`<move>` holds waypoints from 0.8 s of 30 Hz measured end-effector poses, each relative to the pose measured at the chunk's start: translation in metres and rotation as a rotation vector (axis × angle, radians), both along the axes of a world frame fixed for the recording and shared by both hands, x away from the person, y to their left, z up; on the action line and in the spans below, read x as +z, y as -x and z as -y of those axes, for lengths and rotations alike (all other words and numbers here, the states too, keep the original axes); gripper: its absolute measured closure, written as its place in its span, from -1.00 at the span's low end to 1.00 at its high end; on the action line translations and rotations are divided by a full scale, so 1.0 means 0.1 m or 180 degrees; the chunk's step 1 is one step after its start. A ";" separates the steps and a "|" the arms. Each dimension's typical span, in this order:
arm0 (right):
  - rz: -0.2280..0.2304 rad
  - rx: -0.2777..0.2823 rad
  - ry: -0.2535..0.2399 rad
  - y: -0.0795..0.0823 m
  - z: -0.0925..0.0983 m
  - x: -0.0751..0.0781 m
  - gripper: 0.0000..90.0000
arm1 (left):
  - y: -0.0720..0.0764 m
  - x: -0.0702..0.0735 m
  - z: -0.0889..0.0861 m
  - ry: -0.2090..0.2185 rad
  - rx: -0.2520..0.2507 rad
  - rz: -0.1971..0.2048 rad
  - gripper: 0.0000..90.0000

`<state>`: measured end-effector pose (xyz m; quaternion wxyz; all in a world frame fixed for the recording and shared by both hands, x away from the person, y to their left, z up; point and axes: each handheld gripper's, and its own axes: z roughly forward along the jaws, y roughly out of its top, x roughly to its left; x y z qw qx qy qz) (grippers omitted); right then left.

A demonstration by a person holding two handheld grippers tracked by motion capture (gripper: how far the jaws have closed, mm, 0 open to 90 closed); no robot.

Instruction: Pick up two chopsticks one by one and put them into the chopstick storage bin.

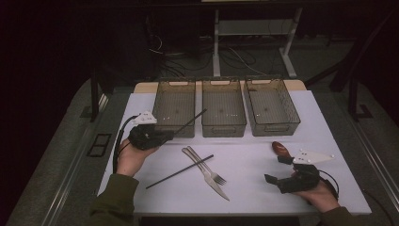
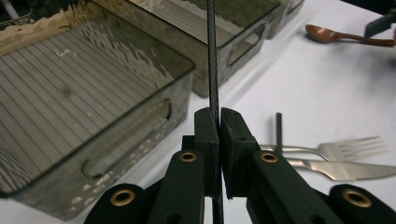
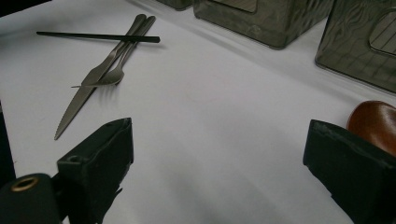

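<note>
Table [image 1: 263, 155] with white cover, dark room behind, cables and desk legs on the floor past the far edge. Three bins [image 1: 224, 107] in a row at the far side, all look empty. Left gripper [image 1: 170, 135] clamps a black chopstick [image 1: 190, 120], jaws closed on it; the stick slants up over the near wall of the left bin [image 1: 174, 106]. Right gripper [image 1: 277, 170] near the front right corner, well clear of the bins, jaws wide apart, holding nothing. Brown spoon [image 1: 281, 149] just beside it, partly hidden by the gripper. In front of the middle bin: second chopstick [image 1: 179, 172] crossing fork [image 1: 205, 165] and knife [image 1: 207, 174].
</note>
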<state>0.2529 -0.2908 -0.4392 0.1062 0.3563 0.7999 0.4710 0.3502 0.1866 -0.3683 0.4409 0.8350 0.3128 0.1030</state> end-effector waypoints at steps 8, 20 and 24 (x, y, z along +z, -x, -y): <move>-0.0004 -0.0003 0.0007 0.00 0.00 0.00 -0.83 | -0.22 0.02 0.06 -0.0039 0.0086 -0.0019 0.89; -0.0025 -0.0037 -0.0010 0.00 0.00 0.00 -0.83 | -0.56 0.10 0.05 -0.0090 0.0287 -0.0011 0.89; -0.0027 -0.0039 -0.0014 0.00 0.01 0.00 -0.83 | -0.66 0.15 0.03 -0.0144 0.0316 0.0073 0.89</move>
